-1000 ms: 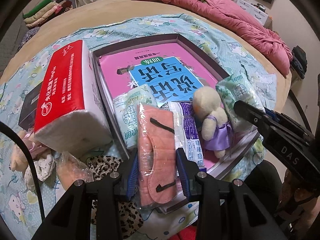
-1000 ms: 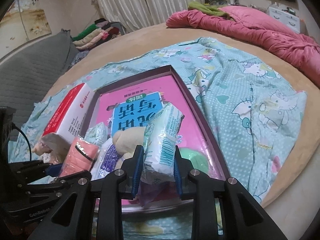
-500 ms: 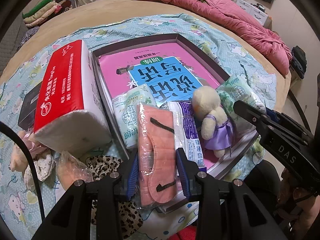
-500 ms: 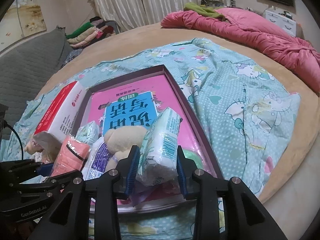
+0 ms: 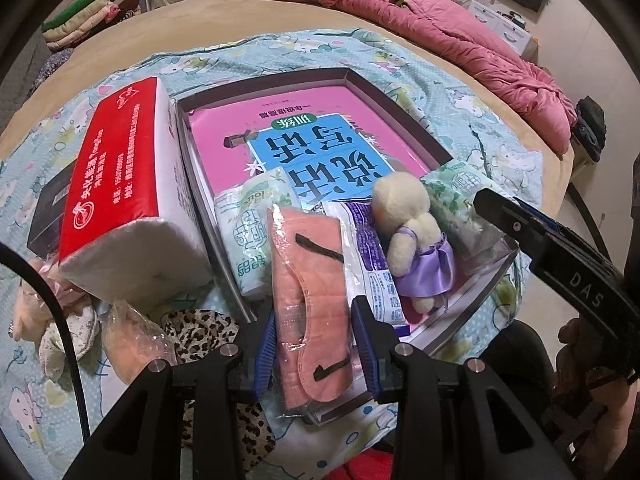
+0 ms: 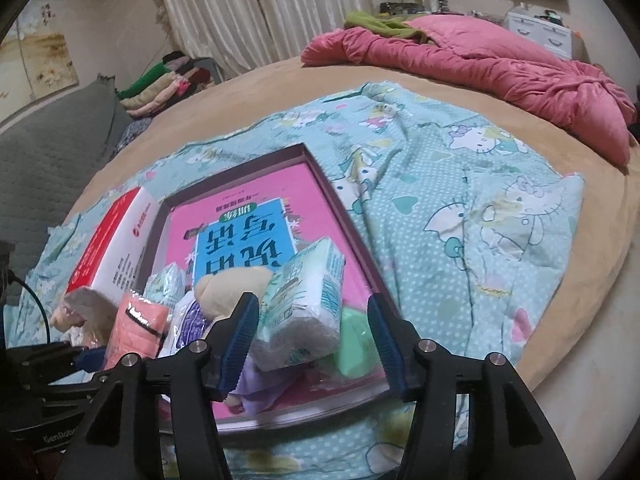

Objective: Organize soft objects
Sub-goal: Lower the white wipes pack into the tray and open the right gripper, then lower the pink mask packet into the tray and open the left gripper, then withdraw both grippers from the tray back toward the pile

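A shallow purple-rimmed box with a pink and blue book in it lies on the bed. At its near end sit a green tissue pack, a purple-white packet and a cream plush toy in a purple dress. My left gripper is shut on a pink eye mask in clear wrap over the box's near edge. My right gripper is open; a green tissue pack rests in the box between its fingers, also seen in the left wrist view.
A large red and white tissue pack stands left of the box, a dark box behind it. A leopard-print cloth, a wrapped peach item and a plush lie near left. A pink quilt lies far right.
My right gripper has opened and let go of the green tissue pack, which now rests in the box. My left gripper still holds the eye mask in place.
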`<control>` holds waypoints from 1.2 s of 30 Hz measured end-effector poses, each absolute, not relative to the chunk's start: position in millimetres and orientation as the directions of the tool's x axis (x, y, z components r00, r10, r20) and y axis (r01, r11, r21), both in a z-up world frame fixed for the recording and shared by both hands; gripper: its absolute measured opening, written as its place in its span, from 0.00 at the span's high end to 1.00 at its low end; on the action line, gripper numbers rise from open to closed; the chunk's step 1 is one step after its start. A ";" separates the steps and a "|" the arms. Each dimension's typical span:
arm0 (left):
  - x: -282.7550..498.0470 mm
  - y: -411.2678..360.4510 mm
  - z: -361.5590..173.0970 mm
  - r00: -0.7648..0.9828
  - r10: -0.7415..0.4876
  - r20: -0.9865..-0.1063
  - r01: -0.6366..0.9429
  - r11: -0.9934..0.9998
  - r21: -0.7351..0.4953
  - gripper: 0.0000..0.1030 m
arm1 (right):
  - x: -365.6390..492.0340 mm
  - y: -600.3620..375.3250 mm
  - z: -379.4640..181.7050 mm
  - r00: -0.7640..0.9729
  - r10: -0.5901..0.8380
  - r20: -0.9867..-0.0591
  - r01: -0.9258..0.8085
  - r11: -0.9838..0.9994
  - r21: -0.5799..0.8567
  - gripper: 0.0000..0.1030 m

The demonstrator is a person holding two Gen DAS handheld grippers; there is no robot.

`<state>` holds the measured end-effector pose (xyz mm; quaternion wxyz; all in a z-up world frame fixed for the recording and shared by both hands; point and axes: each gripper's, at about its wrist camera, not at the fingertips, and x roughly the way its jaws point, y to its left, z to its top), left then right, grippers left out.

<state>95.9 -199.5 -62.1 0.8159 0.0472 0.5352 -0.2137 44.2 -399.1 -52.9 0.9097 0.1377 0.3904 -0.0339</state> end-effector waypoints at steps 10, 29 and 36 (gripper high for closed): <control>97.9 -196.1 -62.4 0.322 -0.333 -0.886 0.391 0.899 -0.196 0.64 | 43.0 -402.7 -49.8 0.704 0.033 -0.710 0.183 0.957 0.226 0.42; 92.0 -193.1 -52.5 0.338 -0.343 -0.877 0.395 0.897 -0.198 0.39 | 41.6 -401.6 -44.8 0.715 0.022 -0.698 0.184 0.958 0.219 0.39; 86.8 -191.5 -40.0 0.369 -0.328 -0.870 0.402 0.900 -0.168 0.34 | 39.7 -398.0 -40.9 0.720 0.010 -0.693 0.178 0.964 0.199 0.33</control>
